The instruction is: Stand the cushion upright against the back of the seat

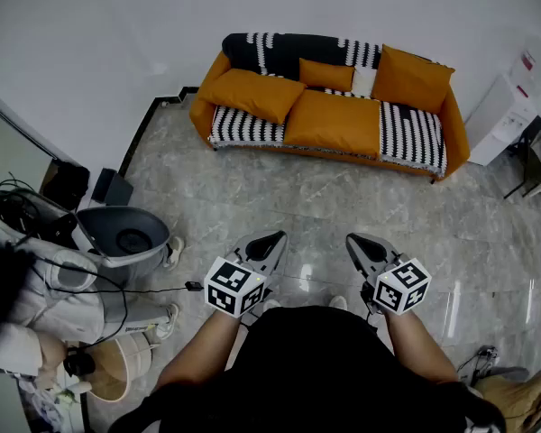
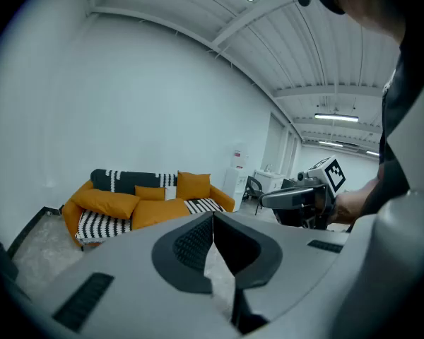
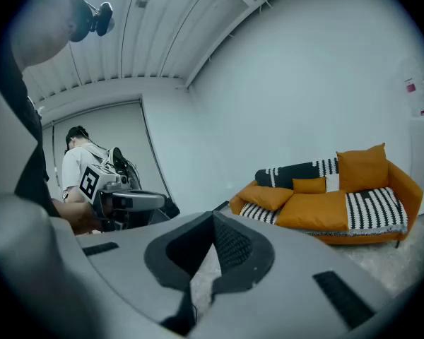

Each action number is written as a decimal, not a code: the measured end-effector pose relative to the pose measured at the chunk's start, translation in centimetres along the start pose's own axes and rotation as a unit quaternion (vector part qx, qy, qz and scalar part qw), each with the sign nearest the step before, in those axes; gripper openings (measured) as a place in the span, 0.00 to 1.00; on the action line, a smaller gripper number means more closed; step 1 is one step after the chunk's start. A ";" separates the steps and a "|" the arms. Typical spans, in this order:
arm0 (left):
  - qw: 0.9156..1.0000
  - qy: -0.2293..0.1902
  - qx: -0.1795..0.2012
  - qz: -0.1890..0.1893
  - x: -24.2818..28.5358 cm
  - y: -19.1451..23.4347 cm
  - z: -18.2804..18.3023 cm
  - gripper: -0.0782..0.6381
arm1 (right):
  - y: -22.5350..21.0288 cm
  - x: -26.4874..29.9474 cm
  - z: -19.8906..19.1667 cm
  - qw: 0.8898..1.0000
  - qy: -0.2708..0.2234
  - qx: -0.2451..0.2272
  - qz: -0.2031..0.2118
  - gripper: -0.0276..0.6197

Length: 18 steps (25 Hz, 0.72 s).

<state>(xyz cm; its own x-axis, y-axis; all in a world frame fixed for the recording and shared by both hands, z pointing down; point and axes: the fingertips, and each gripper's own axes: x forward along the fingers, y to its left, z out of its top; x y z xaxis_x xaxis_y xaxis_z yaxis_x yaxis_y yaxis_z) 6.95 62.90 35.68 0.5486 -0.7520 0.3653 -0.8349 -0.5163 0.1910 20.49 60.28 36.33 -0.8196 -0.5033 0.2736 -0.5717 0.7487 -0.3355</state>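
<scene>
We stand on the grey floor (image 1: 343, 206), well apart from the sofa (image 1: 453, 133), which sits at our 12 o'clock against the wall. Our left gripper (image 1: 270, 240) and right gripper (image 1: 357, 242) are held side by side in front of us. Each is clenched tight with nothing between its jaws. The cushion (image 1: 252, 95) we take to be the task's own is at about 11 o'clock, on the left end of the seat near the arm, lying more flat than upright. As we judge it, the job has not yet begun.

Several things could go wrong from here.
- **Clenched jaws:** They must part before we reach the cushion, or we would only shove it along the seat.
- **Catching the cloth:** The cushion rests on a striped throw (image 1: 243, 126), so a low pinch could catch that cloth and drag it up too.
- **Flopping over:** The cushion looks soft, so gripping one corner may let it fold and flop forward once we let go.
- **Its neighbour:** A small cushion (image 1: 325, 73) leans on the back just at its 3 o'clock and could be knocked over.
- **The cable:** A cable (image 1: 149, 290) lies on the floor at our 9 o'clock and could snag us if we drift that way.
</scene>
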 end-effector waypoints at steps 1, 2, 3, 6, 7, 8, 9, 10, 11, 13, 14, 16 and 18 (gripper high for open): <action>1.000 0.000 0.000 -0.001 0.5 1.0 0.3 0.13 | -0.5 1.0 0.3 1.000 0.001 0.001 -0.001 0.10; 1.000 0.000 -0.001 -0.001 1.1 2.0 0.6 0.13 | -1.0 2.0 0.6 1.000 0.002 0.001 -0.001 0.10; 1.000 0.000 -0.001 -0.002 1.5 3.0 0.8 0.13 | -1.4 2.9 0.9 1.000 0.003 0.002 -0.002 0.10; 1.000 -0.001 0.000 -0.003 1.9 4.1 1.2 0.13 | -1.7 4.1 1.2 1.000 0.004 0.002 -0.001 0.10; 1.000 -0.001 0.000 -0.002 1.6 3.8 1.1 0.13 | -1.5 3.9 1.1 1.000 0.004 0.001 0.000 0.10; 1.000 -0.002 0.001 -0.001 1.3 3.4 1.0 0.13 | -1.2 3.4 0.9 1.000 0.005 0.000 0.001 0.10; 1.000 -0.003 0.002 0.000 0.9 3.0 0.9 0.13 | -0.9 3.0 0.8 1.000 0.005 -0.002 0.001 0.10; 1.000 -0.005 0.003 0.001 0.6 2.5 0.8 0.13 | -0.6 2.6 0.6 1.000 0.004 -0.004 0.002 0.10; 1.000 -0.007 0.004 0.003 0.2 2.0 0.6 0.13 | -0.2 2.1 0.4 1.000 0.003 -0.005 0.003 0.10; 1.000 -0.010 0.005 0.006 -0.5 0.9 0.4 0.13 | 0.5 0.9 0.2 1.000 -0.001 -0.007 0.008 0.10; 1.000 -0.010 0.005 0.006 -0.7 0.6 0.3 0.13 | 0.9 0.7 0.2 1.000 -0.003 -0.008 0.014 0.10; 1.000 -0.007 0.009 0.008 -0.8 0.6 0.2 0.13 | 1.5 0.8 0.2 1.000 -0.003 -0.010 0.025 0.10; 1.000 0.000 0.017 0.011 -0.9 0.8 -0.1 0.13 | 2.0 1.1 0.3 0.999 -0.001 -0.014 0.030 0.10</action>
<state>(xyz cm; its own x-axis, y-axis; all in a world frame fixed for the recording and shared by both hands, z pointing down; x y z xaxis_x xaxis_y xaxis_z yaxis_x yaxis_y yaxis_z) 5.79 63.23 35.57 0.5303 -0.7629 0.3697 -0.8446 -0.5133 0.1524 18.42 61.06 35.73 -0.8522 -0.4584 0.2523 -0.5209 0.7888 -0.3263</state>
